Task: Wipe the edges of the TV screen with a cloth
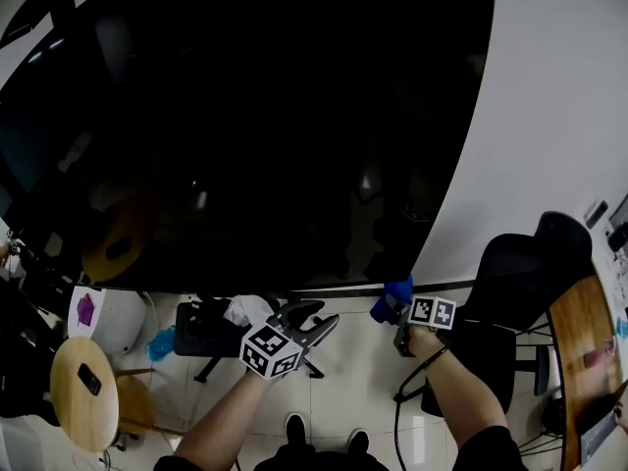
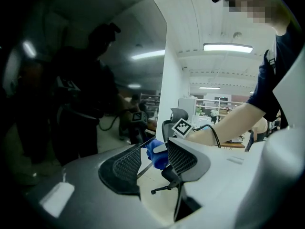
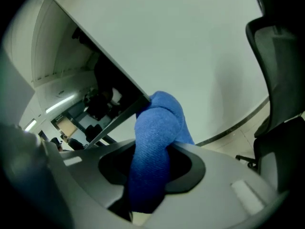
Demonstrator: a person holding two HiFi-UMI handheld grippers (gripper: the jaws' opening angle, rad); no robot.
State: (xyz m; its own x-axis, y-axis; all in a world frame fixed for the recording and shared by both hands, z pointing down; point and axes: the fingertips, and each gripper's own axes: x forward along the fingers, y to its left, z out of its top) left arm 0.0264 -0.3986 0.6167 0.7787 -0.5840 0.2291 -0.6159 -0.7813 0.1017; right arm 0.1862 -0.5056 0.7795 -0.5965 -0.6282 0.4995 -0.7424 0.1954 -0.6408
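Found right gripper point(image 1: 400, 314) clamped hard onto the blue cloth point(image 1: 397, 289), with the wad bulging out past the jaw tips. Located cloth at the lower right corner of the TV screen point(image 1: 245, 116), apparently touching the bottom bezel point(image 1: 294, 289) where it ends against the white wall point(image 1: 559, 86). Found left gripper point(image 1: 314, 327) just left of it, below the bottom edge, with jaws a narrow gap apart and nothing between them. Judged step as a corner of the edge wipe. Cannot tell which edges are already done.

Risks from here:
- Could run off the corner onto the wall, with little bezel left on the right to guide the wad.
- Could pull the cloth out of the jaws if the wad catches on the corner.
- Could scrape the panel with bare jaw tips if the wad rolls back under pressure.
- Could knock the idle left gripper into the lower edge, given how near it hangs.
- Could snag the wrist cable point(image 2: 217, 137) or elbow on the office chair point(image 1: 520, 283) close at right.
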